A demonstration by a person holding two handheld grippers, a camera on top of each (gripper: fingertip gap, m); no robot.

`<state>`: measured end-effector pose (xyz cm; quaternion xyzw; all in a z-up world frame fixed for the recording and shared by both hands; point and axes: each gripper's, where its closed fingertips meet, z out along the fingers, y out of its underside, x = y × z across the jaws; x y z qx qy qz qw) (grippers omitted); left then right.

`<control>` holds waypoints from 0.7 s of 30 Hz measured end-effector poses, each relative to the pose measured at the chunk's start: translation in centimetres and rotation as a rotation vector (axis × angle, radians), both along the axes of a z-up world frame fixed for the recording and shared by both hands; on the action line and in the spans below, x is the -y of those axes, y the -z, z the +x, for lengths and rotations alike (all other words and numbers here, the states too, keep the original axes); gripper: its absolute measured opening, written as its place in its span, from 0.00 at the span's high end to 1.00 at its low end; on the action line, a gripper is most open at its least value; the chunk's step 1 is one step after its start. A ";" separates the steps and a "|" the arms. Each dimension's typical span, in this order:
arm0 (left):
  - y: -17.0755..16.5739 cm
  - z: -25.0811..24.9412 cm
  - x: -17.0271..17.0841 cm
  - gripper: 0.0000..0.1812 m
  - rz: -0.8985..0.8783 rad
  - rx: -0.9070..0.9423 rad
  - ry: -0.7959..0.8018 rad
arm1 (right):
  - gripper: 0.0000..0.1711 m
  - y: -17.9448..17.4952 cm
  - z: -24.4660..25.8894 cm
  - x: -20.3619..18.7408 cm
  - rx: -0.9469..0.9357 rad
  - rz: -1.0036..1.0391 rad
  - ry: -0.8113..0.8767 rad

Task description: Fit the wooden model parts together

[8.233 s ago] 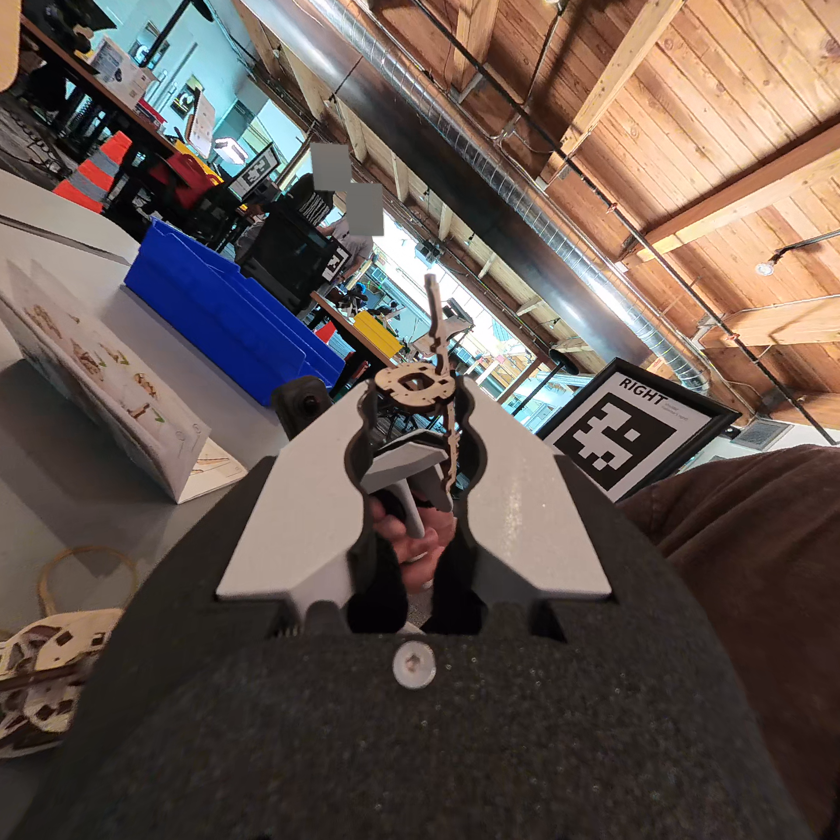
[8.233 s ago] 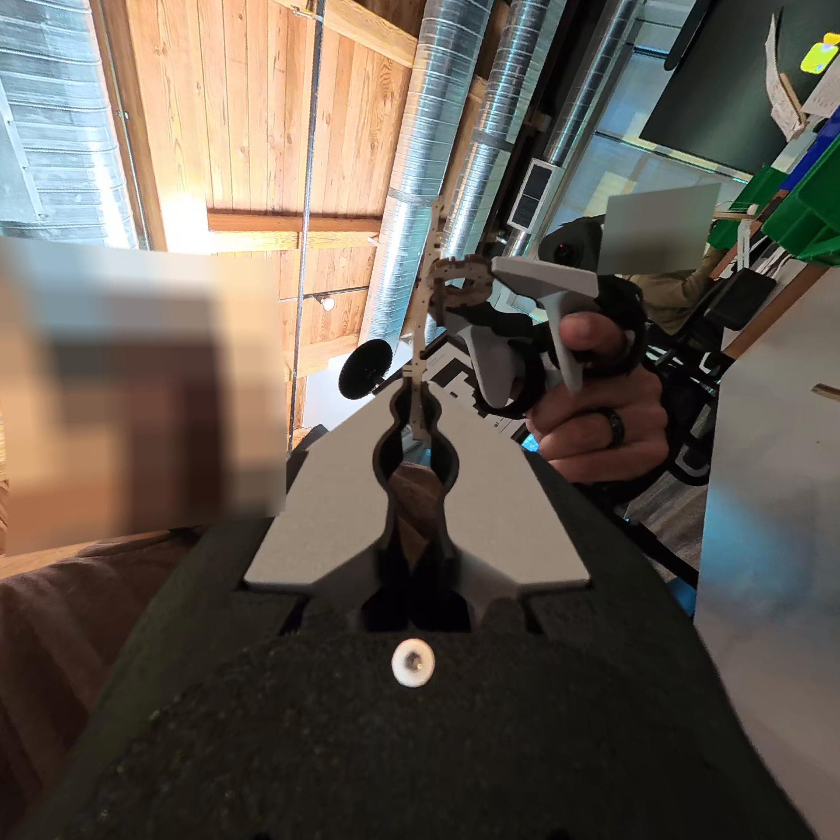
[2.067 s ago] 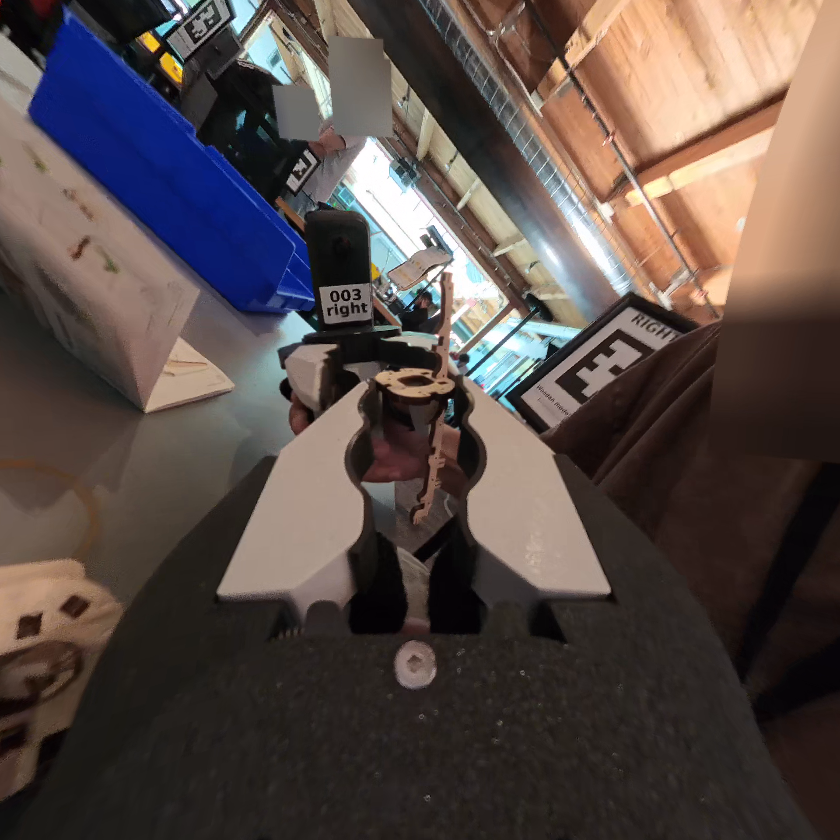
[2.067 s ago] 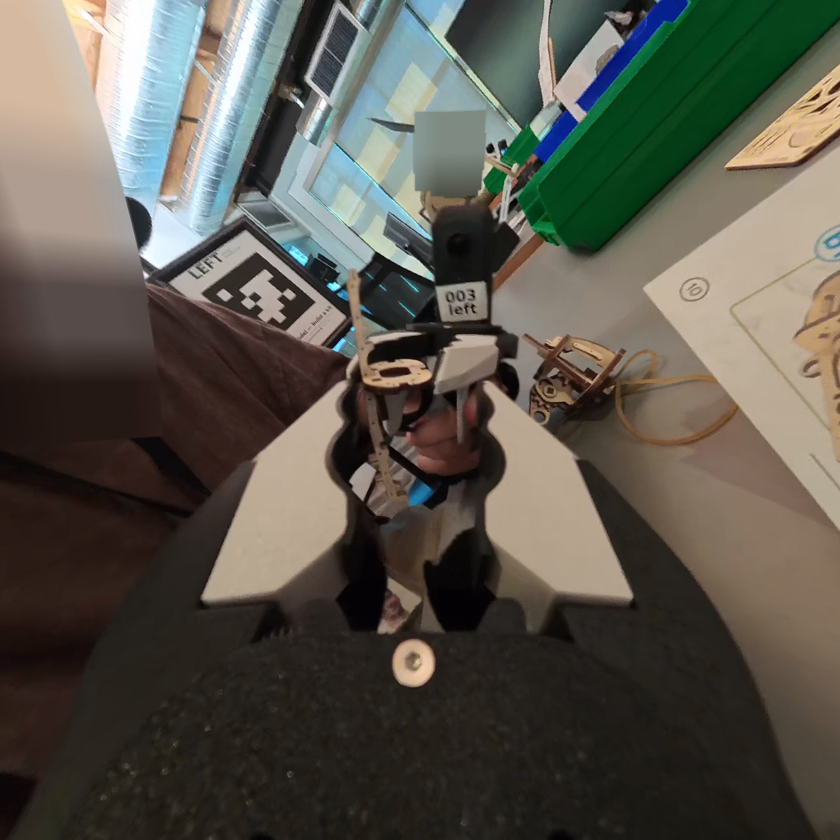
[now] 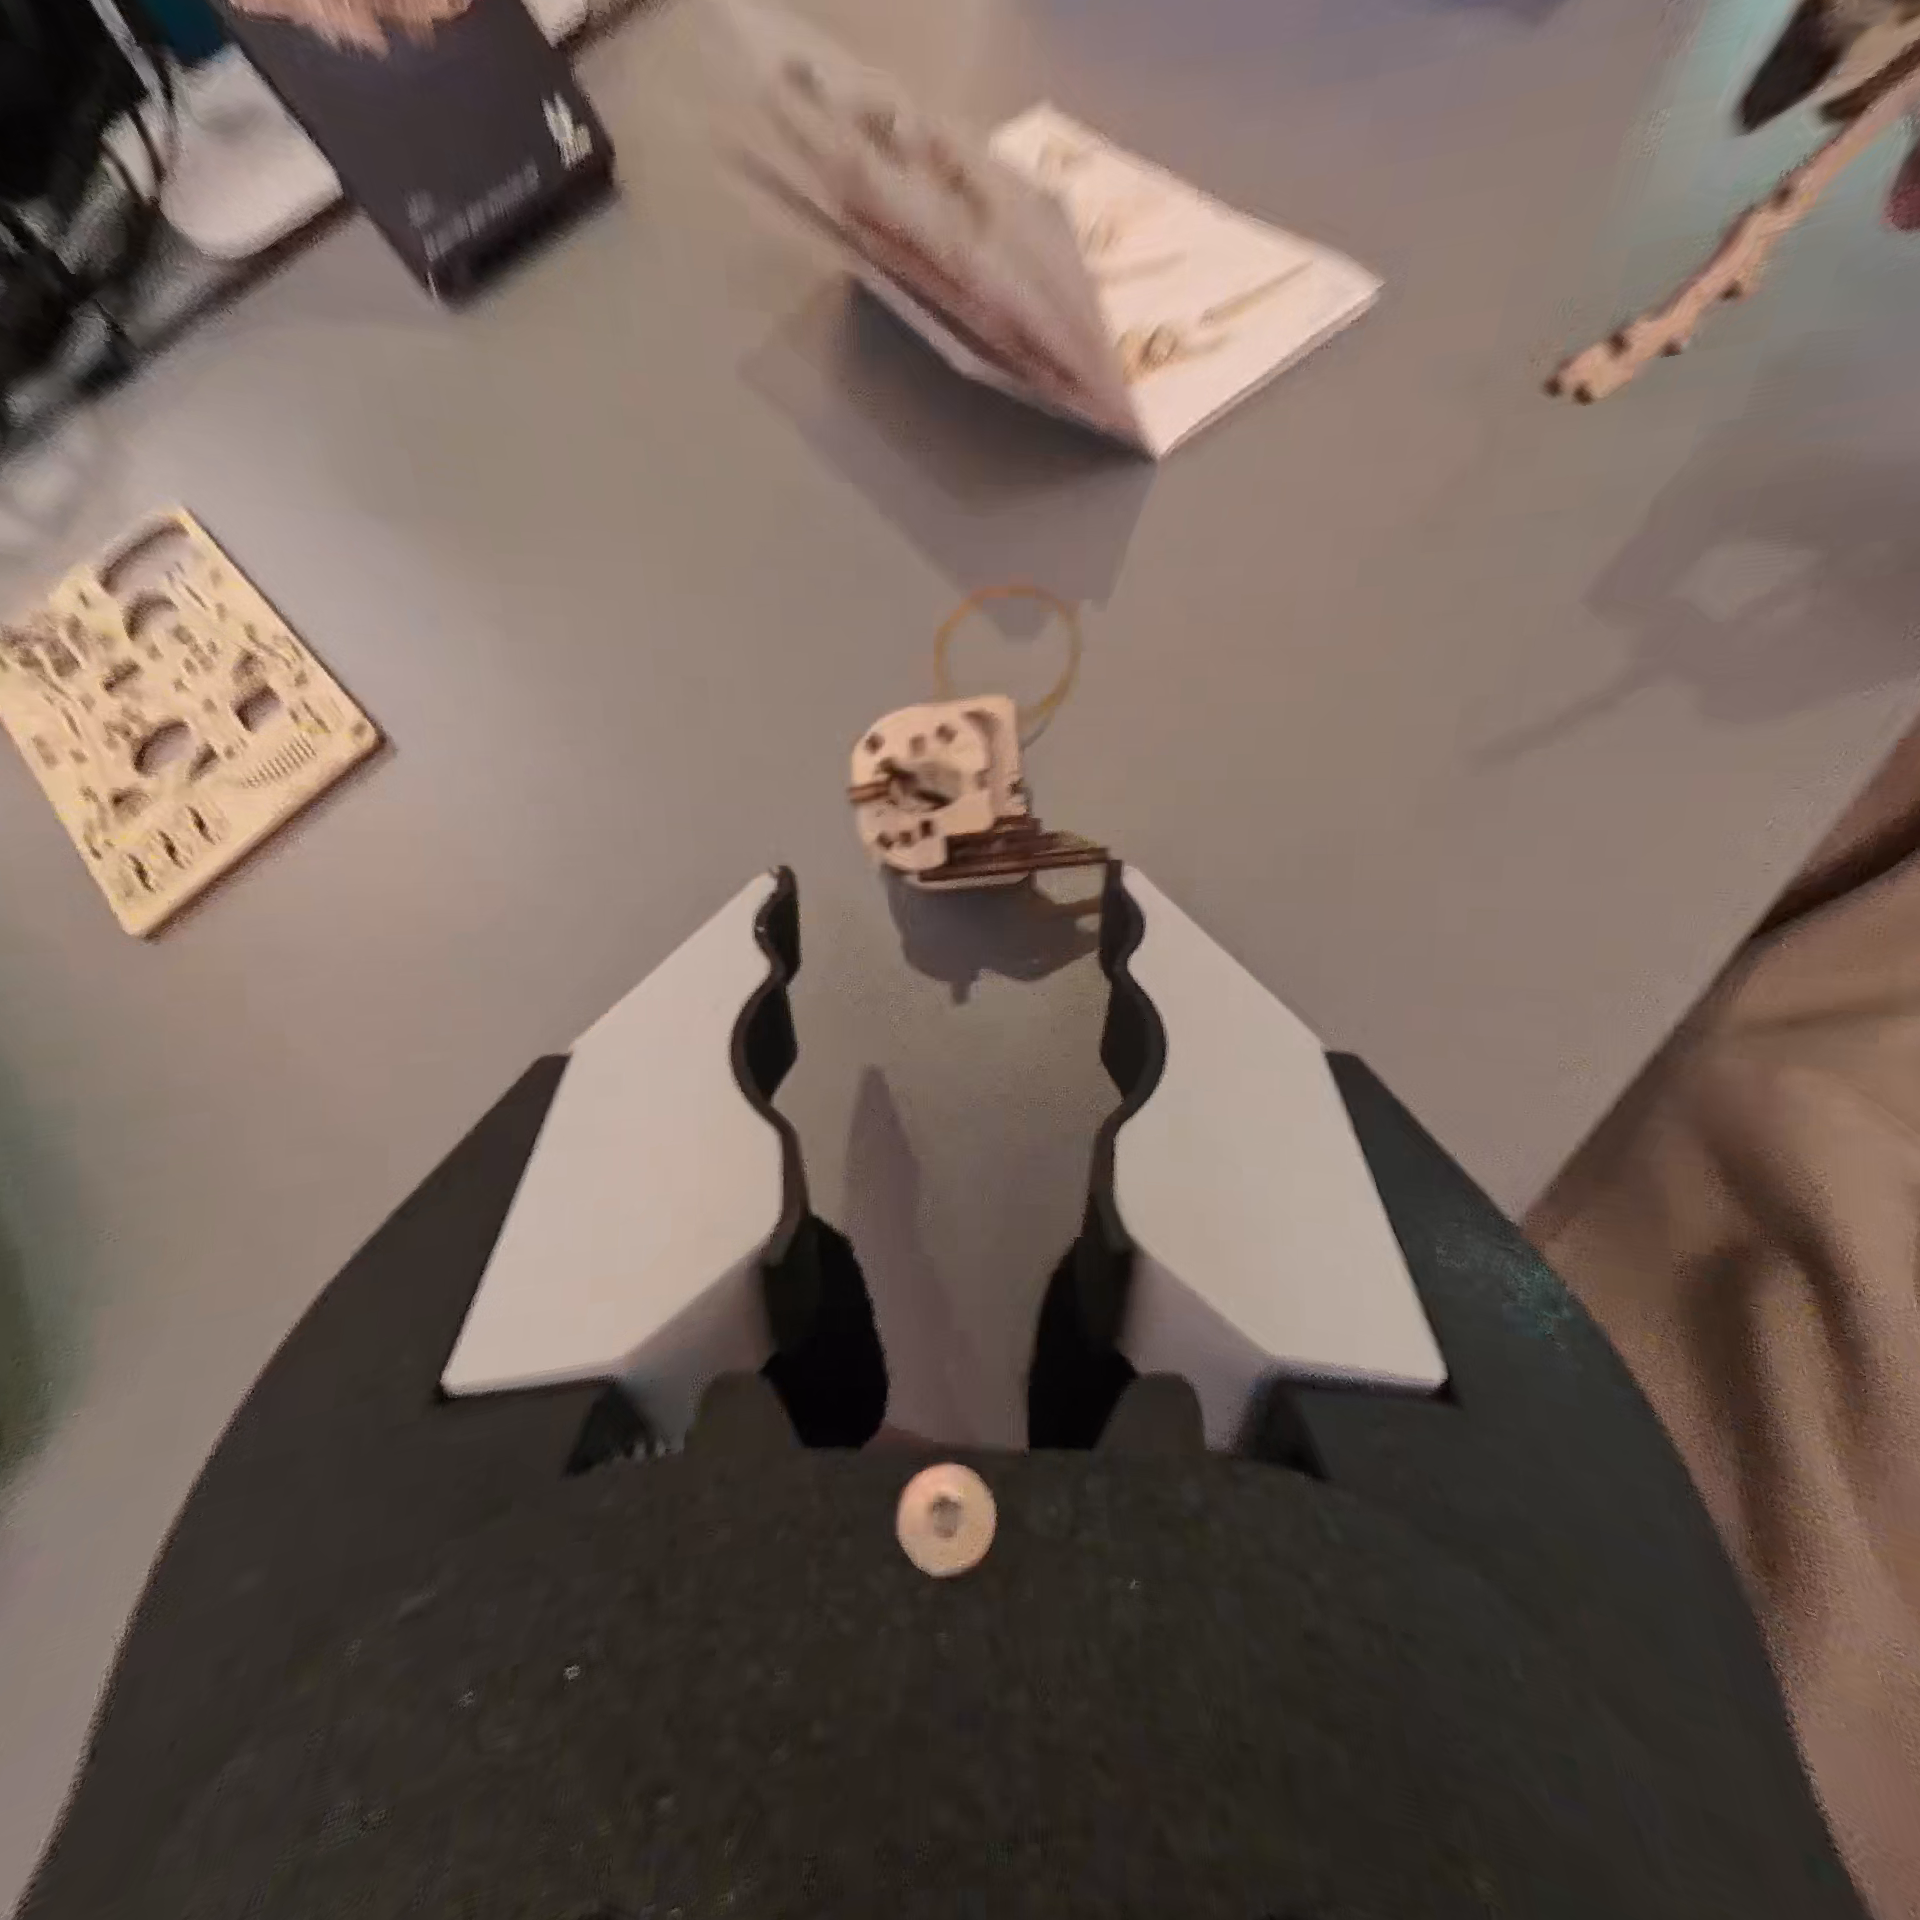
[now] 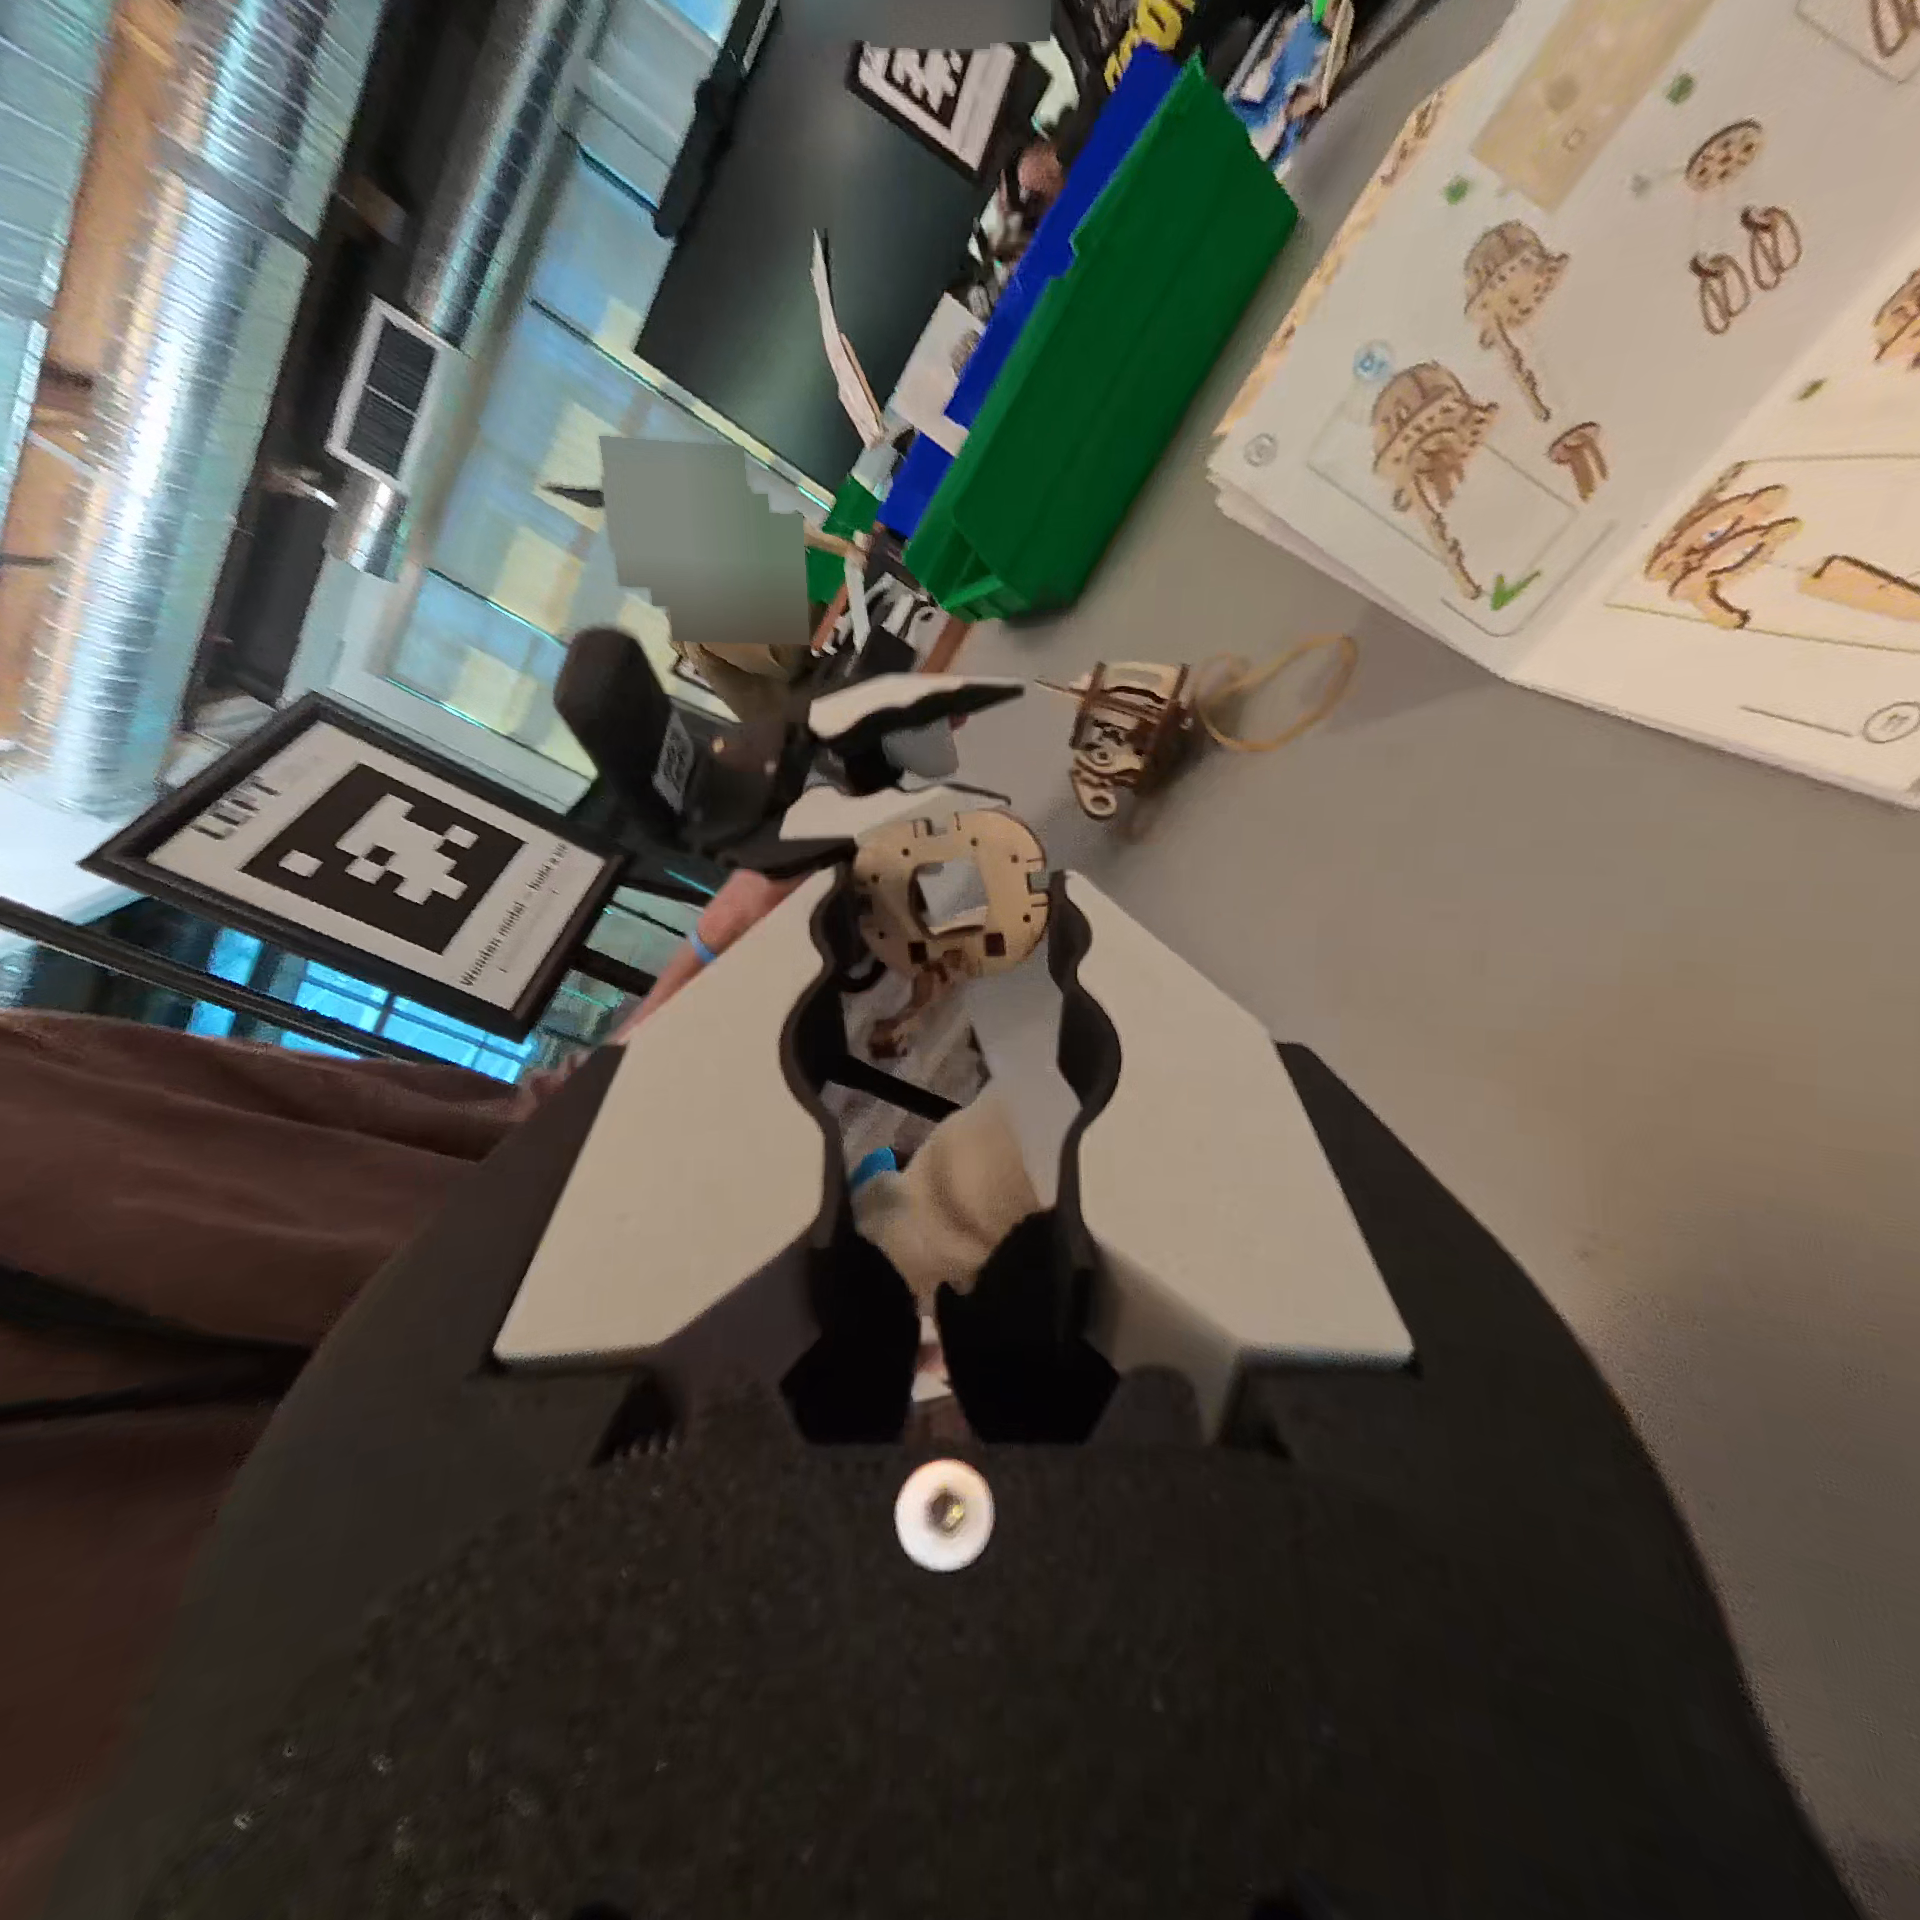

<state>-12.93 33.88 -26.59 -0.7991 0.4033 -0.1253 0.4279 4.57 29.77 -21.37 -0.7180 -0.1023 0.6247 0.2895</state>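
A: Your left claw [image 5: 948, 894] — status?
B: Spread wide, nothing in it, pointing down at the grey table [image 5: 520, 582]. Small wooden sub-assy [image 5: 935, 795] sits just ahead of the tips, rubber band [image 5: 1006, 649] behind it.
A: Right claw [image 6: 940, 904]?
B: Pinching the round wooden disc [image 6: 951, 894] at the tips. Toothed strip [image 5: 1725, 249] prob hangs from it, view's blurry. Parts sheet [image 5: 177, 717] well off to the left, booklet [image 5: 1049, 260] farther back.
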 end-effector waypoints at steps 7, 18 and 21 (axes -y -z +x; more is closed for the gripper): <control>1.9 1.0 -1.8 0.65 -0.172 0.057 0.004 | 0.79 3.0 -3.1 -1.7 -0.016 -0.121 -0.099; 1.4 2.1 -2.5 0.81 -0.210 0.148 0.042 | 0.79 6.0 -3.9 -1.1 0.174 -0.062 -0.155; 1.0 2.5 -2.2 0.81 -0.266 0.241 0.046 | 0.79 6.2 -3.5 -1.4 0.207 -0.045 -0.131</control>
